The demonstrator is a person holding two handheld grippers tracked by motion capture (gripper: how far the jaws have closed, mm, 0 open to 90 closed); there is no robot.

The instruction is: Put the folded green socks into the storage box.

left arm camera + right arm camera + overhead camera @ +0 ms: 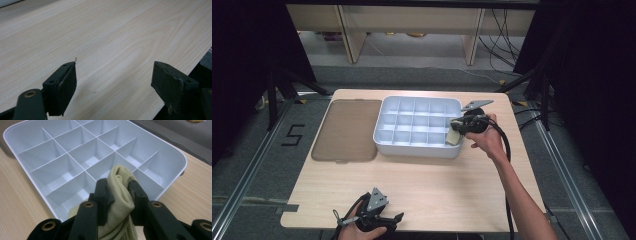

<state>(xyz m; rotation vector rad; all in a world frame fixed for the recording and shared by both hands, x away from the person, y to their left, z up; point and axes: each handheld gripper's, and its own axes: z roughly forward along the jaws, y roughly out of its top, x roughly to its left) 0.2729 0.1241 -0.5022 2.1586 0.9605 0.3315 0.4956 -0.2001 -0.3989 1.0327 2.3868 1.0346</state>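
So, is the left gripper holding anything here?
No, the left gripper has its jaws wide apart over the bare wooden table, with nothing between them.

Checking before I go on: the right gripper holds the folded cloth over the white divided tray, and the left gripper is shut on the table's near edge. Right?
Not quite: the left gripper is open, jaws wide apart over bare table, as the left gripper view shows. The right gripper does hold the folded cloth over the white divided tray.

High view overlooks table (422, 190) (tool views close), sharing tray (417, 145).
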